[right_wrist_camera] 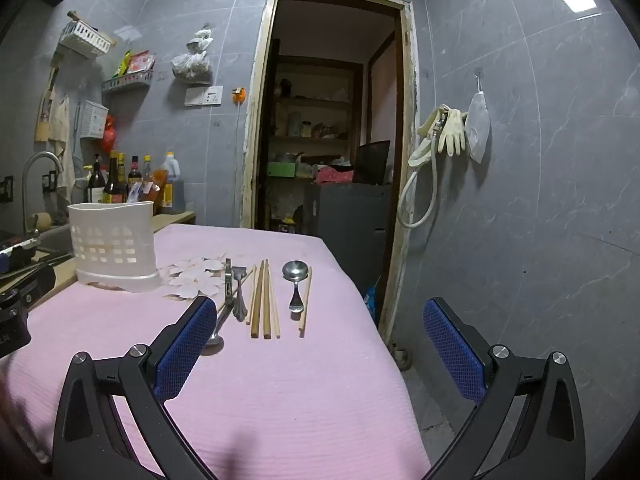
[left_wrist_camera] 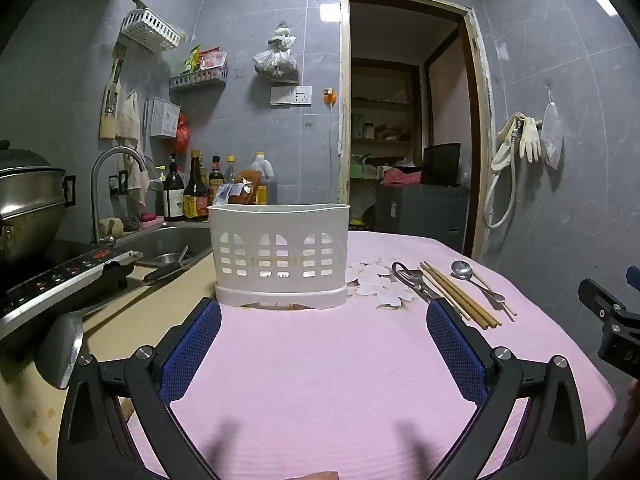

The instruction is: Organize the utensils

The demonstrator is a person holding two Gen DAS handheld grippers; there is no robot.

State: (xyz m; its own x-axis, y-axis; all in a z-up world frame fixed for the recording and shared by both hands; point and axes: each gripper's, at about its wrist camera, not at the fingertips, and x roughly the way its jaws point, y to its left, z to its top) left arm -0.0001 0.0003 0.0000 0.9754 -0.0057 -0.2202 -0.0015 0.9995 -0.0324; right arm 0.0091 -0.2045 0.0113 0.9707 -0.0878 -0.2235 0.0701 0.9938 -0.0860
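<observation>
A white slotted utensil holder (left_wrist_camera: 279,254) stands upright on the pink cloth (left_wrist_camera: 320,360); it also shows in the right wrist view (right_wrist_camera: 114,250). To its right lie a metal fork and spoon (right_wrist_camera: 236,292), several wooden chopsticks (right_wrist_camera: 264,300) and a metal spoon (right_wrist_camera: 296,278); in the left wrist view the chopsticks (left_wrist_camera: 460,296) and spoon (left_wrist_camera: 464,270) lie at right. My left gripper (left_wrist_camera: 324,316) is open and empty, just before the holder. My right gripper (right_wrist_camera: 320,316) is open and empty, just before the utensils.
A sink (left_wrist_camera: 168,244) with tap, an induction cooker (left_wrist_camera: 68,276) and a steel pot (left_wrist_camera: 28,200) are at left. Sauce bottles (left_wrist_camera: 192,192) stand behind the holder. A ladle (left_wrist_camera: 60,348) lies on the counter. The cloth's right edge drops off beside a doorway (right_wrist_camera: 328,120).
</observation>
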